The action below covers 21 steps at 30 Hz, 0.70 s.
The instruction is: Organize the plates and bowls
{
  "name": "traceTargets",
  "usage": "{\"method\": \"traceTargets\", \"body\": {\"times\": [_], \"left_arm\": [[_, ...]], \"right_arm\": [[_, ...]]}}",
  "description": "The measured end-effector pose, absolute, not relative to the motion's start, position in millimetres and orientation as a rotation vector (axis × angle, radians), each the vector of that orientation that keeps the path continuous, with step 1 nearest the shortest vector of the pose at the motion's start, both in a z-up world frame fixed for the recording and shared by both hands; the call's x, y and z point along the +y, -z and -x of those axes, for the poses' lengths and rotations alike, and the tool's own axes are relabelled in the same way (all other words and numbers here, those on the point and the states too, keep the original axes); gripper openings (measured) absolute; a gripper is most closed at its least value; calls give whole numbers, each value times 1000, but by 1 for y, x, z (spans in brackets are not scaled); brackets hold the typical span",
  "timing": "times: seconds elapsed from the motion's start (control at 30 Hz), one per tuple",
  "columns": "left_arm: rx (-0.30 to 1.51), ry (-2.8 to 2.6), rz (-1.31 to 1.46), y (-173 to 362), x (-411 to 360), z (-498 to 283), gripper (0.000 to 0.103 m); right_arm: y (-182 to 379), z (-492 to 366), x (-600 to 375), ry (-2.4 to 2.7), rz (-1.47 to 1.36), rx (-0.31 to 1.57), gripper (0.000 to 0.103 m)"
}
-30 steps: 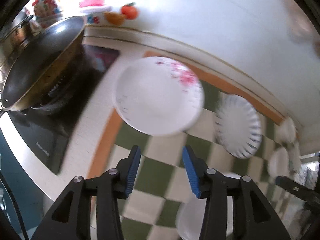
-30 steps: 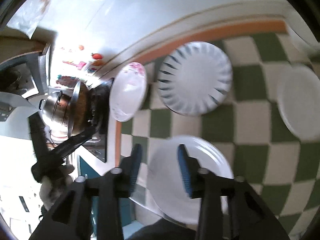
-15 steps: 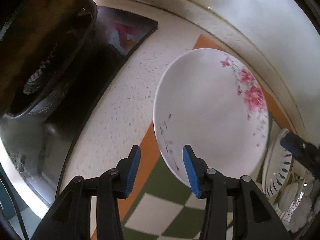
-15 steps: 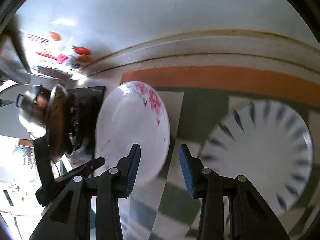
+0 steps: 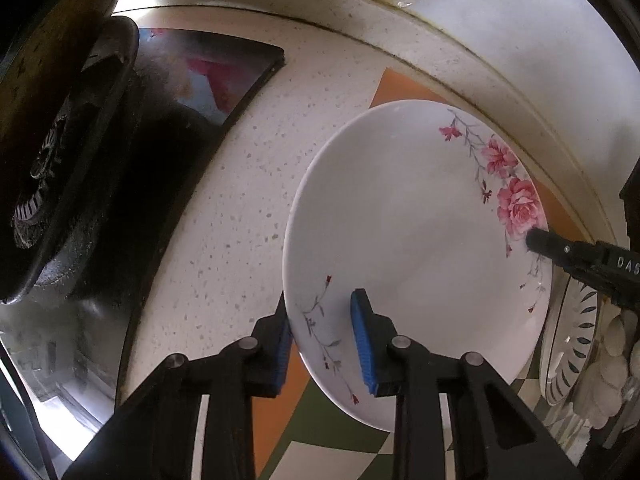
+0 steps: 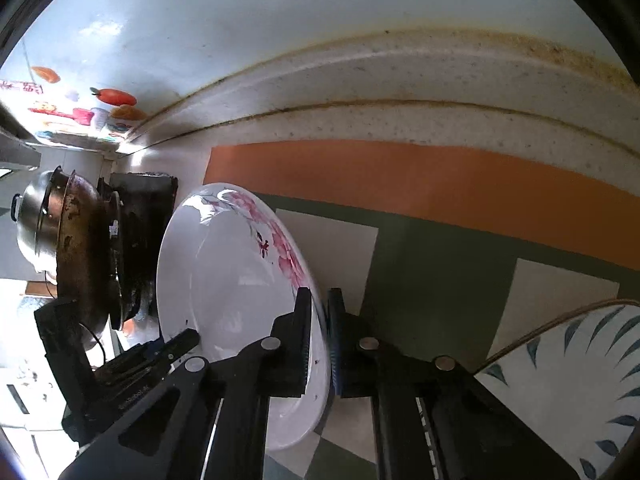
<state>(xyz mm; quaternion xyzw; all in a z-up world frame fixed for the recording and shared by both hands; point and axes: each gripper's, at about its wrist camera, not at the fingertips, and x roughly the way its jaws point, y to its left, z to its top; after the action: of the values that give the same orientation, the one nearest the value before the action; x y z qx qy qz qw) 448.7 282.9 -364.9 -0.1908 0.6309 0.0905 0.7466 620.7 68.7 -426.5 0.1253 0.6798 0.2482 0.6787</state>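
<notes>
A white plate with pink roses (image 5: 412, 248) lies on the counter, its near edge over the checked mat. My left gripper (image 5: 322, 338) straddles its left rim, one finger under and one over, still a little apart. My right gripper (image 6: 320, 332) is pinched on the opposite rim of the same plate (image 6: 228, 280), which looks tilted up in the right wrist view. The right gripper's finger (image 5: 560, 252) shows over the plate's far rim in the left wrist view. A white plate with blue leaf marks (image 6: 572, 380) lies to the right, also in the left wrist view (image 5: 572, 352).
A black stove with a dark pan (image 5: 60, 184) stands close on the left; pans also show in the right wrist view (image 6: 76, 256). The wall's raised edge (image 6: 400, 80) runs along the back. The mat (image 6: 440, 272) is green, white and orange.
Both grippers have closed in on the rose plate from opposite sides. The right gripper has shut on its rim and the left fingers now straddle the other rim.
</notes>
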Motion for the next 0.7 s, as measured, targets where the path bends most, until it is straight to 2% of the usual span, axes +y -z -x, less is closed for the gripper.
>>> {"method": "traceTargets", "body": {"times": [0.23, 0.7], "left_arm": [[1362, -187, 440, 362, 286, -446, 20], [1314, -129, 396, 316, 276, -431, 20]], "right_arm": [[419, -615, 72, -570, -225, 1488, 9], [384, -584, 42, -564, -227, 1407, 7]]}}
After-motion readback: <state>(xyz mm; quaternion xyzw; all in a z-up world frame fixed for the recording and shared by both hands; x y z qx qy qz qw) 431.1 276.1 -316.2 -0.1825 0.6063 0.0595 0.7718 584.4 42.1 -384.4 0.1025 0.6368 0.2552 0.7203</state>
